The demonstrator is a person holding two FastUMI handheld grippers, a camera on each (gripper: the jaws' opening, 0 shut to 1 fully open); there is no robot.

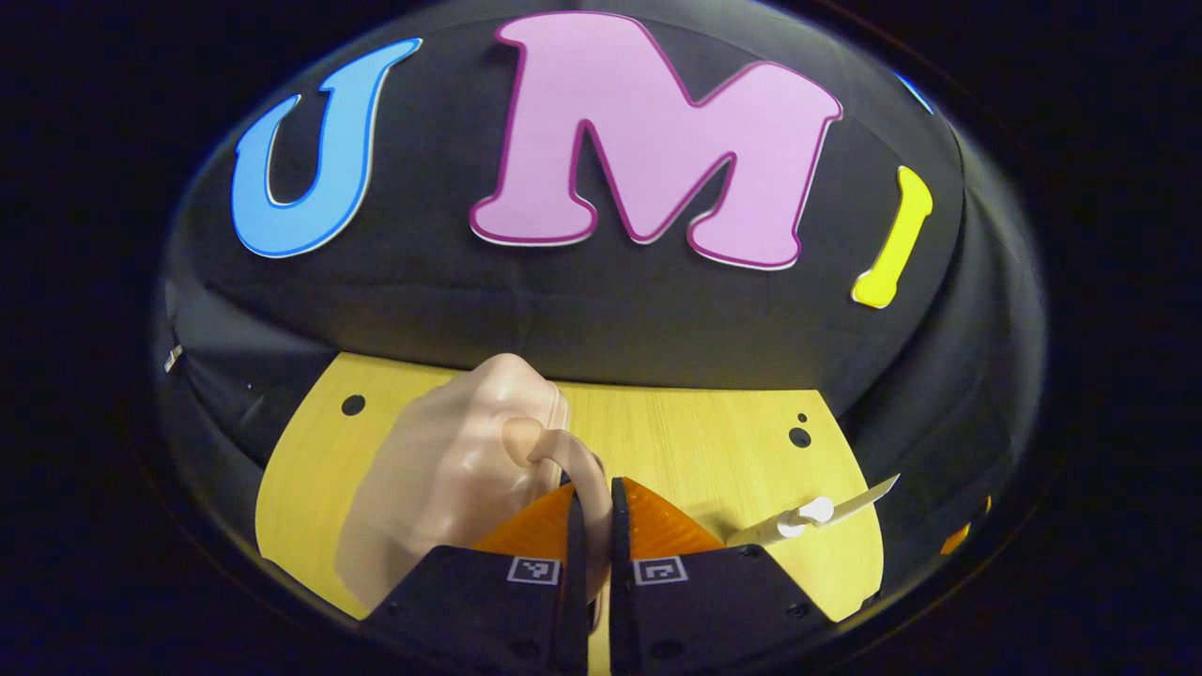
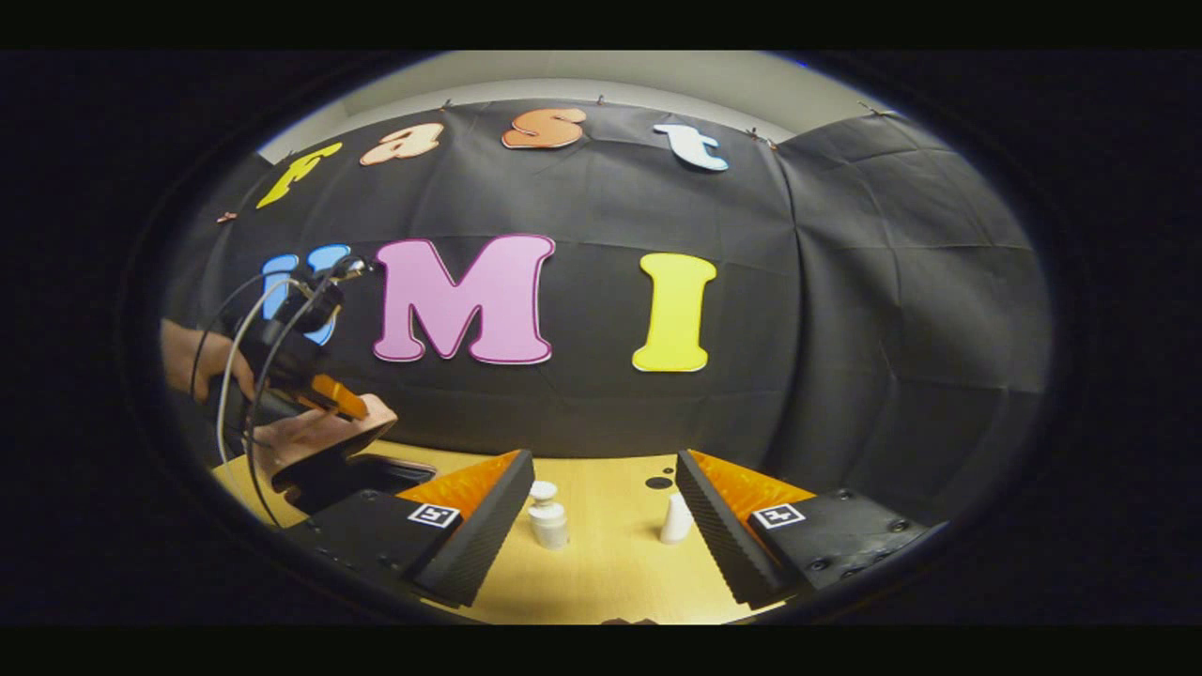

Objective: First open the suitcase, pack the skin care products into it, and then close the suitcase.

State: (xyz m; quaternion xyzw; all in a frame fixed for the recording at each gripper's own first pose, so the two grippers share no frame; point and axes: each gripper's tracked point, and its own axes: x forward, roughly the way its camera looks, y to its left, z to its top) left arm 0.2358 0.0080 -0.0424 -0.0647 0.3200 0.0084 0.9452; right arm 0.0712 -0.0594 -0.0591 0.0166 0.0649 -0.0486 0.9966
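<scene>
- My left claw (image 1: 592, 512) is pinched shut on the thin curved handle (image 1: 575, 455) of a small pale pink suitcase (image 1: 451, 479). Both orange-backed fingers press on the handle from either side, right in front of the left gripper view's camera.
- In the right gripper view the same left claw (image 2: 329, 399) is off to the left, held in a hand (image 2: 192, 361) with cables looping from it. It is lifting the suitcase's pink lid (image 2: 315, 434) clear of a dark opening (image 2: 362, 474) below.
- I judge the suitcase to be partly open: the first step is under way, not finished.
- My right claw (image 2: 601, 512) is spread wide and holds nothing. It sits low over the yellow wooden bench (image 2: 610, 573), level and pointing toward the booth's back wall.
- Two white skin care products stand on the bench between its fingers: a small pump bottle (image 2: 547, 516) near the left finger and a cone-shaped bottle (image 2: 675, 519) just beside the right finger. Neither is touched.
- In the left gripper view a white tube (image 1: 812, 514) lies on its side on the bench, well to the right of the suitcase.
- Left to do, as I judge it: finish raising the lid, pack each product inside, then close the suitcase.
- The left hand is raised and reaching forward; the right waits low, aimed at the bottles.
</scene>
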